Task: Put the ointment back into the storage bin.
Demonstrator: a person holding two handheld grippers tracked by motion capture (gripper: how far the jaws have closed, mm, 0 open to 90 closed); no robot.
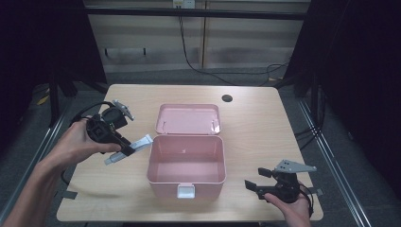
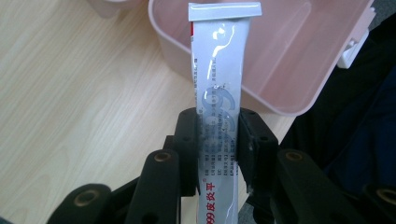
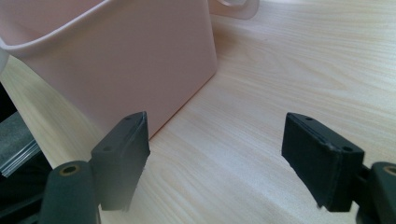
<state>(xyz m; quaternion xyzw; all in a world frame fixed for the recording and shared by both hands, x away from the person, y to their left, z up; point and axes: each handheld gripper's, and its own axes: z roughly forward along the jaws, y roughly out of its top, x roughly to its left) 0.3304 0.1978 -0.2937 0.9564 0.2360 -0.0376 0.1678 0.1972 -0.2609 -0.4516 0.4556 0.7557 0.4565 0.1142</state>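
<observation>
I am holding the tube [image 2: 217,84] in my left gripper [image 1: 126,149], and its jaws are pressing on both flat sides of the tube, near the lower half. In the high view the tube [image 1: 128,148] is hanging above the table [image 1: 265,123], just beside the left wall of the pink box [image 1: 185,161], and its flat crimped end is pointing toward the box. The long axis of the tube is running from my hand toward the open box, so the box [image 2: 289,60] is lying straight ahead of the jaws and a little to the right in the left gripper view. I am judging that the coming move is to carry the tube forward over the rim and let it go inside.

My right gripper [image 1: 257,185] is resting at the front right corner of the box with its jaws standing wide apart and nothing between them; the box wall [image 3: 116,60] is just beside its left jaw. The left hand is clearly the nearer one for this work.

The cap end of the tube is cut off at the bottom edge of the left gripper view, and the print on it is too small to read. The lid [image 1: 188,118] is lying open behind the box.
</observation>
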